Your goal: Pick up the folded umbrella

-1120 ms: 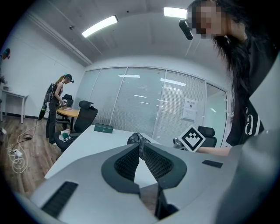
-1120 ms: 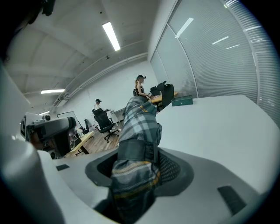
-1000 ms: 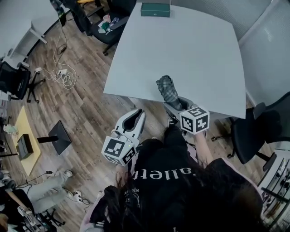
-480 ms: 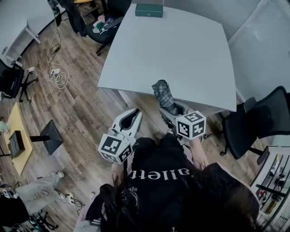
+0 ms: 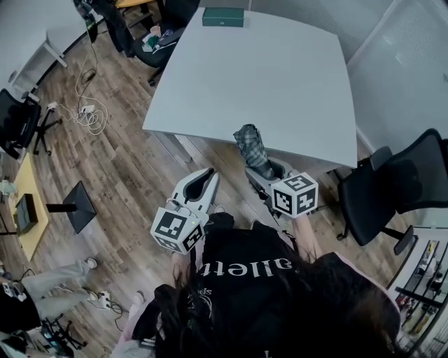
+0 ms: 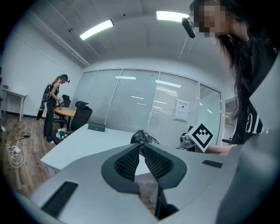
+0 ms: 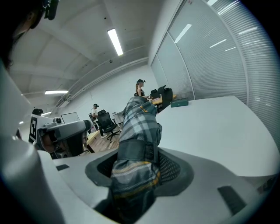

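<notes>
The folded umbrella (image 5: 253,149) is a grey plaid bundle with a dark strap. My right gripper (image 5: 269,168) is shut on its lower part and holds it in the air, its top slanting up over the near edge of the white table (image 5: 280,77). In the right gripper view the umbrella (image 7: 138,127) fills the space between the pads of the right gripper (image 7: 135,168). My left gripper (image 5: 208,173) hangs to the left over the wooden floor, shut and holding nothing. In the left gripper view the left gripper (image 6: 140,148) has its tips together, with the umbrella (image 6: 142,136) just beyond them.
A green box (image 5: 223,17) lies at the table's far edge. A black office chair (image 5: 399,189) stands to the right of me and another (image 5: 157,42) at the table's far left corner. Cables (image 5: 87,115) lie on the floor. A person (image 6: 51,109) stands across the room.
Both grippers have drawn back from the table towards my body. The umbrella has come along in the right gripper. Neither gripper's jaws have changed.
</notes>
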`<state>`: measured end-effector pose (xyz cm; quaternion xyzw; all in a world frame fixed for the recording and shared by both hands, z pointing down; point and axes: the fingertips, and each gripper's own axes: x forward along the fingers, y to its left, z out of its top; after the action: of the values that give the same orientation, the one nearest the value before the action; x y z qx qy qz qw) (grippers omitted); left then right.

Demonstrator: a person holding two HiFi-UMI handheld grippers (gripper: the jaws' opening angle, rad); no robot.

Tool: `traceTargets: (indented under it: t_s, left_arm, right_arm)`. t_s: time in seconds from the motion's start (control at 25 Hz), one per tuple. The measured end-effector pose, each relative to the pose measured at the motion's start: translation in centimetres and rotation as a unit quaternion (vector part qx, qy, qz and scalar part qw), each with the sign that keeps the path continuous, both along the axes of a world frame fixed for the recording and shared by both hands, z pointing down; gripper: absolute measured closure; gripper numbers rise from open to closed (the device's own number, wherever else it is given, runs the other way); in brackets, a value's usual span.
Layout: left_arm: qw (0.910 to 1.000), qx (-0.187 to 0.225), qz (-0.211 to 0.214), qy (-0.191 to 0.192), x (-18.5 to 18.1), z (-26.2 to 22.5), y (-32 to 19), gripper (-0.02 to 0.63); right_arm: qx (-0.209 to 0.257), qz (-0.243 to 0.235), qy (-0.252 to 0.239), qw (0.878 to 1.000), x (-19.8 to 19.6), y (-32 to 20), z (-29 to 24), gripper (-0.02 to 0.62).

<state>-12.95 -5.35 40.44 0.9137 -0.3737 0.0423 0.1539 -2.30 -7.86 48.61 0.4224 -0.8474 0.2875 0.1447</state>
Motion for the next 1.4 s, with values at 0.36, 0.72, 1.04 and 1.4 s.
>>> traceTargets:
  t_s: [0.36,0.72,1.04,1.4]
  left_arm:
    - [0.9999,-0.01,0.002,-0.013,5.7,0.5,6.2,0.552]
    - [0.9997,-0.016,-0.002,-0.018,10.0,1.6,11.7,0.551]
    - [0.9995,-0.013,-0.017,-0.022,12.2,1.8,13.7,0.551]
    - [0.9992,-0.005,-0.027,-0.028,13.1,1.6,14.1,0.551]
  right_arm:
    - [-0.004,-0.014,-0.008,1.0,4.6,6.2,0.4,0.367]
    - [-0.007,-0.031,-0.027,0.999,7.9,11.5,1.1,0.367]
    - [-0.007,-0.044,-0.035,0.998,9.8,13.6,1.4,0.367]
    - [-0.004,-0.054,-0.037,0.998,10.8,14.0,1.4,0.367]
